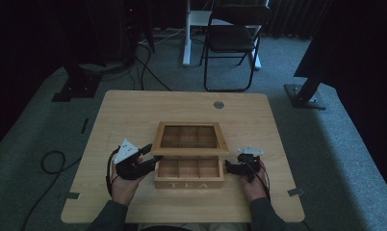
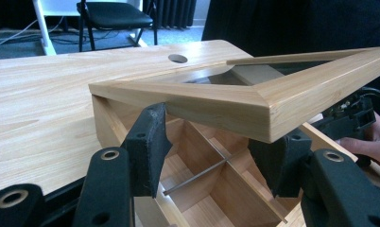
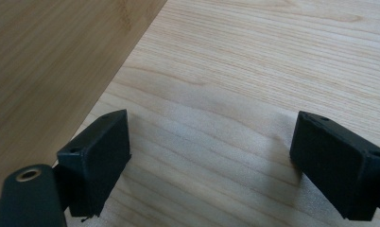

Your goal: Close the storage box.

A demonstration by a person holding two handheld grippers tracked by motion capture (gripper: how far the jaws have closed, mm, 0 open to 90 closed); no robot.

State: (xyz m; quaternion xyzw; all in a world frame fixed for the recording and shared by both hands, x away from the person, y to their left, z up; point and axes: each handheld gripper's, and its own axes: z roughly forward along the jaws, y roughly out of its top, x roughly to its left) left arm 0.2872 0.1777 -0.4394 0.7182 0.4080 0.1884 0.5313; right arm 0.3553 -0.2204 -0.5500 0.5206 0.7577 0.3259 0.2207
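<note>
Left gripper (image 2: 211, 156) wide under half-raised lid (image 2: 254, 101), not clamped: lid may slip, slam on box (image 1: 188, 174). Right gripper (image 3: 211, 161) wide, empty; box unsteadied, may slide on surface (image 1: 134, 115).

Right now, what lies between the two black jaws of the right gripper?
Only bare light wooden table, seen in the right gripper view. The right gripper stands open with nothing between its jaws; the wooden tea box's side wall sits just beside it.
</note>
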